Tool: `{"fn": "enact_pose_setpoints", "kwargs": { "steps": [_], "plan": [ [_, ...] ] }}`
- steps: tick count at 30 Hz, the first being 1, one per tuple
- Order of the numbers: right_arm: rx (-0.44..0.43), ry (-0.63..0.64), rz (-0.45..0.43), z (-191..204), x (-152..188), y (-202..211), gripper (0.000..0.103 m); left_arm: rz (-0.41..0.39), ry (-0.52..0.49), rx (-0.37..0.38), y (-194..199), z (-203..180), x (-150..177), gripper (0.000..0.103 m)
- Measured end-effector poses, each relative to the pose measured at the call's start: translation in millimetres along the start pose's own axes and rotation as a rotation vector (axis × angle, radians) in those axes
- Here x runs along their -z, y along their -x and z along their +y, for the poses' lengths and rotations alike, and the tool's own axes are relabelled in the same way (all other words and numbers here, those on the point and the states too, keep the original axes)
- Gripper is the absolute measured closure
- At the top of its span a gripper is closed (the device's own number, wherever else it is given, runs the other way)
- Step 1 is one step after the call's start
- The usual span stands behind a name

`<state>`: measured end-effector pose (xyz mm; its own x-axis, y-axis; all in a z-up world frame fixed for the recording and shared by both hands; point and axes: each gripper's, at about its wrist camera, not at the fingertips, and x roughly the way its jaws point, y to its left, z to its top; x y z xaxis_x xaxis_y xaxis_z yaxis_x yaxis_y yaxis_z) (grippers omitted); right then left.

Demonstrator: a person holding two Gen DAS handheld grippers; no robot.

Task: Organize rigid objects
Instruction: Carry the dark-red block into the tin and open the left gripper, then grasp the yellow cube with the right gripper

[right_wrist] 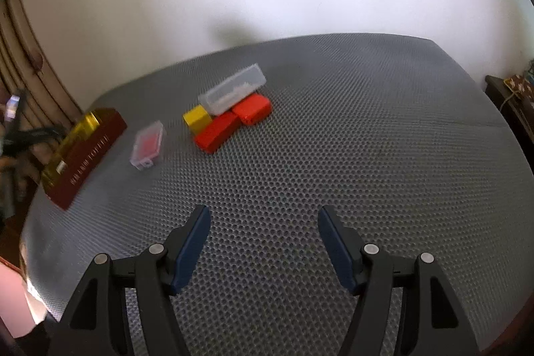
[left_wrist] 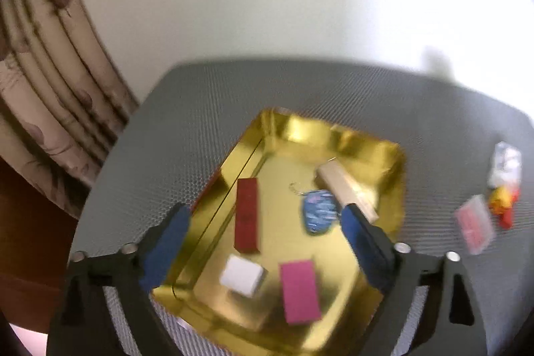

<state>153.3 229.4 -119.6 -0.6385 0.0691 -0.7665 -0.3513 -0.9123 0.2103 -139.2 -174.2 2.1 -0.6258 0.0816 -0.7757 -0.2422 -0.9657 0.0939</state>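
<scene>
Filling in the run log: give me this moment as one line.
left gripper: open, above gold tin | right gripper: open, empty, over mat | in tin: five pieces | outside: clear cases, red and yellow blocks

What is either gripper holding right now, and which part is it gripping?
Nothing is held. The left gripper hangs open above the gold tin; the right gripper is open over the bare grey mat.

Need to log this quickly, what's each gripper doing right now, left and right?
Left gripper: open, holding nothing, above the gold metal tin.
Right gripper: open, holding nothing, above the grey honeycomb mat.
</scene>
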Motion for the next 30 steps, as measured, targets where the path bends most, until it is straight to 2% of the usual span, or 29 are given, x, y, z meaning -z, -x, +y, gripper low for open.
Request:
{"fn": "enact_pose_setpoints", "kwargs": {
  "steps": [2,4,9,15,19,21,23,24,27,30],
  "plan": [
    [0.003,0.027,0.018,9,-4,-14,0.034,-0.06,0.013,0.02,24,-4,12,0.0],
    [-0.002,0.043,0.035,18,-9,-24,0.034,-0.104,0.048,0.045,46,-9,33,0.0],
    [-0.042,0.135,0.015,59,-32,-44,0.034,-0.12,0.103,0.105,68,-23,87,0.0],
    [-0.061,0.23,0.031,92,-65,-80,0.034,-0.103,0.082,0.174,75,-41,133,0.0],
    [-0.046,0.299,0.029,106,-85,-99,0.034,-0.052,0.1,0.215,68,-43,148,0.0],
    [-0.015,0.325,0.05,111,-92,-111,0.035,-0.023,0.13,0.242,62,-41,151,0.001],
    [-0.022,0.327,0.071,111,-96,-120,0.035,-0.006,0.159,0.262,59,-42,153,0.001],
    [-0.026,0.327,0.089,110,-98,-125,0.04,-0.005,0.165,0.266,59,-42,154,0.001],
    [-0.031,0.321,0.153,103,-94,-139,0.072,-0.006,0.156,0.271,58,-47,155,0.001],
    [-0.022,0.311,0.118,98,-88,-128,0.073,-0.017,0.148,0.273,60,-50,154,0.001]
  ]
}}
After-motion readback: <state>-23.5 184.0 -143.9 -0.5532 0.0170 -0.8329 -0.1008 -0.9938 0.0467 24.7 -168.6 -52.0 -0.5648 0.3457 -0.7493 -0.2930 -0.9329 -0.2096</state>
